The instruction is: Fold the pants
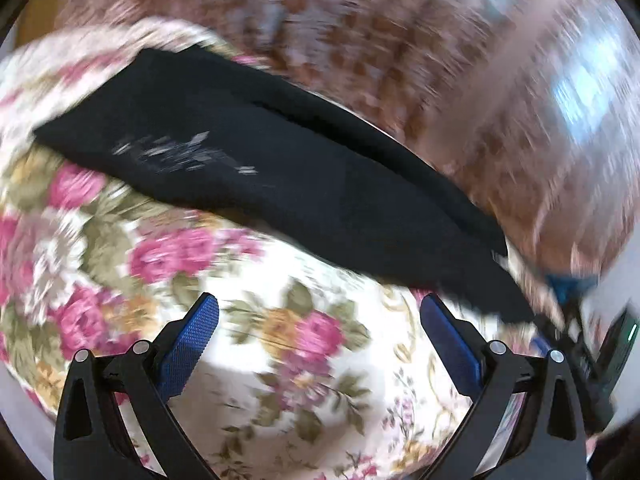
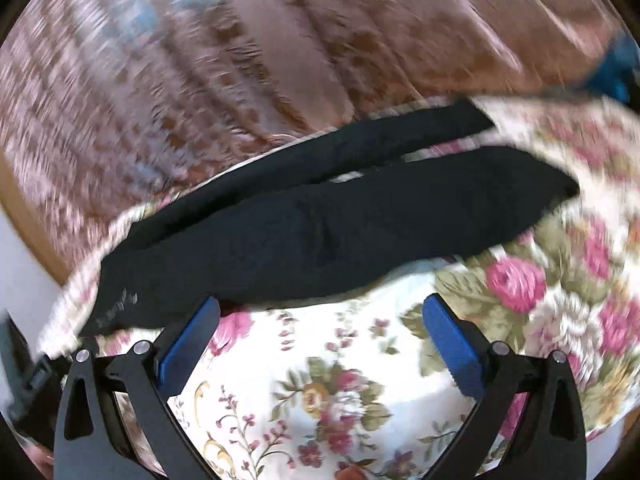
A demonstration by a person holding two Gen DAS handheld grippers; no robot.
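Note:
Black pants (image 1: 280, 176) lie stretched out flat on a floral tablecloth (image 1: 280, 360), along its far edge. A faint grey print shows near one end. In the right wrist view the pants (image 2: 340, 232) show two legs side by side with a thin gap between them. My left gripper (image 1: 320, 344) is open and empty, over the cloth just short of the pants. My right gripper (image 2: 320, 344) is open and empty, its left fingertip (image 2: 208, 312) at the pants' near edge. Both views are motion-blurred.
A brown and white patterned curtain or fabric (image 1: 400, 40) hangs behind the table. The other gripper's body (image 1: 600, 344) shows at the right edge of the left wrist view. The floral tablecloth (image 2: 360, 380) fills the foreground.

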